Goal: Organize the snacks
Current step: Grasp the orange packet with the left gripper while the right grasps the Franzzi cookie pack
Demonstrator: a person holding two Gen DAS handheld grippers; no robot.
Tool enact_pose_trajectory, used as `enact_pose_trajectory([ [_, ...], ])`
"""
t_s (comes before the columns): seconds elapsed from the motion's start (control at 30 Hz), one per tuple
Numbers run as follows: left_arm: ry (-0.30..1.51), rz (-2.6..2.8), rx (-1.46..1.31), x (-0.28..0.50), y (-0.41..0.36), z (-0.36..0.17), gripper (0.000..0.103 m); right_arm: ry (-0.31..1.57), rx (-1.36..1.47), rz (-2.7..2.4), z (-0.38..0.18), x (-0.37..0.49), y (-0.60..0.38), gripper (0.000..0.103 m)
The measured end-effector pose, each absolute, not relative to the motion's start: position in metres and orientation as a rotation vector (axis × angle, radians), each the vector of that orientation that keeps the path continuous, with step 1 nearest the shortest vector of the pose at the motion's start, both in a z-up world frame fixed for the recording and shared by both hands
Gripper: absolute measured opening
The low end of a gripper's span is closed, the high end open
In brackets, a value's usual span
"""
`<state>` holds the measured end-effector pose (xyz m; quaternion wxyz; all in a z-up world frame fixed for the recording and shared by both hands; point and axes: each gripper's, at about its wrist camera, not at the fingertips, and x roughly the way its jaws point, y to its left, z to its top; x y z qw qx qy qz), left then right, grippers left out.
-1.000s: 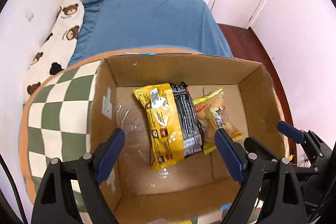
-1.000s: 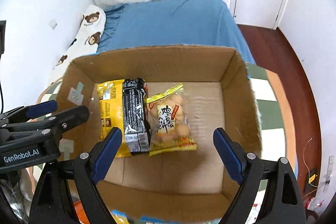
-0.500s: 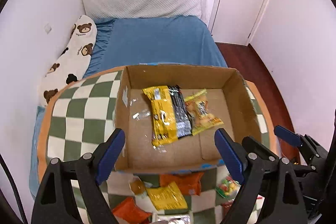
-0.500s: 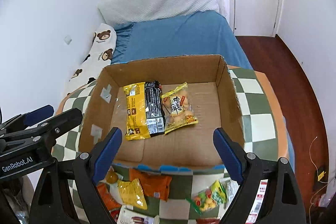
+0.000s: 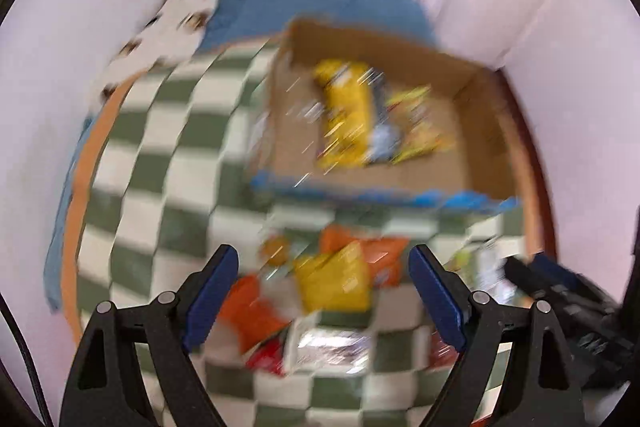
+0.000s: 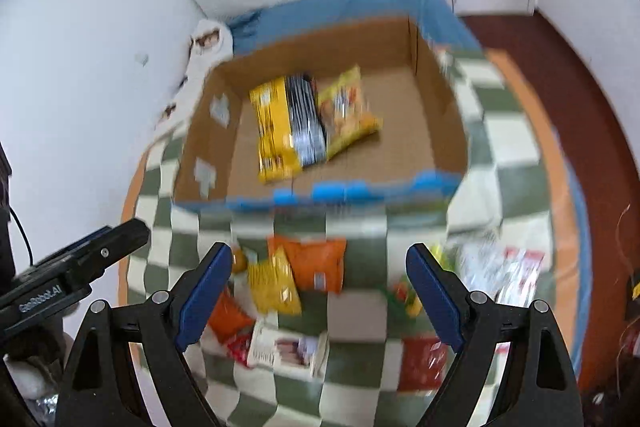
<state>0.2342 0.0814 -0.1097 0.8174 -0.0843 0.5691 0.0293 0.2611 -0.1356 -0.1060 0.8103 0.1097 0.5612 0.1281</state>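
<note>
Both views are motion-blurred. An open cardboard box (image 5: 476,131) (image 6: 436,115) stands on the checked table. Inside lie a yellow packet (image 5: 348,119) (image 6: 274,131), a black packet (image 6: 306,123) and a yellow-orange bag (image 6: 346,111). In front of the box lie loose snacks: an orange bag (image 5: 380,259) (image 6: 318,263), a yellow bag (image 5: 336,283) (image 6: 274,287), another orange bag (image 5: 248,311) and a white packet (image 6: 288,347). My left gripper (image 5: 323,299) is open and empty above the loose snacks. My right gripper (image 6: 319,297) is open and empty above them too.
The green-and-white checked table (image 5: 160,155) (image 6: 504,139) has an orange rim. A blue bed (image 5: 320,7) (image 6: 360,11) and a bear-print pillow (image 5: 168,27) lie behind it. More packets lie at the right (image 6: 508,275). A red packet (image 6: 424,359) lies near the front.
Both grippers have pulled back and up from over the box, so the loose snacks in front of it now show. Both stay open and empty.
</note>
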Motion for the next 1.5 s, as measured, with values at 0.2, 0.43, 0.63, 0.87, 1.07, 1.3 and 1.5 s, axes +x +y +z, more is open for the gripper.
enact_pose_trajectory([
  [0.2,1.445,0.172,-0.285,0.195,0.129,-0.206,0.087,1.372,0.213,0.356,-0.178,0.242,-0.109,0.091],
  [0.43,1.563,0.233,-0.429,0.161,0.154,-0.266,0.087,1.525,-0.171,0.63,-0.247,0.213,-0.023,0.087],
  [0.63,1.591,0.29,-0.476,0.135,0.169,-0.288,0.087,1.552,-0.564,0.808,-0.299,0.183,0.032,0.087],
  [0.87,1.549,0.291,-0.516,0.147,0.178,-0.281,0.087,1.561,-0.598,0.803,-0.324,0.175,0.042,0.082],
  [1.07,1.583,0.227,-0.548,0.19,0.163,-0.288,0.087,1.656,-0.28,0.467,-0.323,0.189,-0.023,0.078],
  [1.3,1.623,0.242,-0.505,0.217,0.141,-0.319,0.064,1.744,0.166,0.249,-0.327,0.199,-0.096,0.078],
  [1.5,1.604,0.132,-0.199,0.221,0.118,-0.316,0.053,1.681,-0.041,0.363,-0.308,0.199,-0.087,0.081],
])
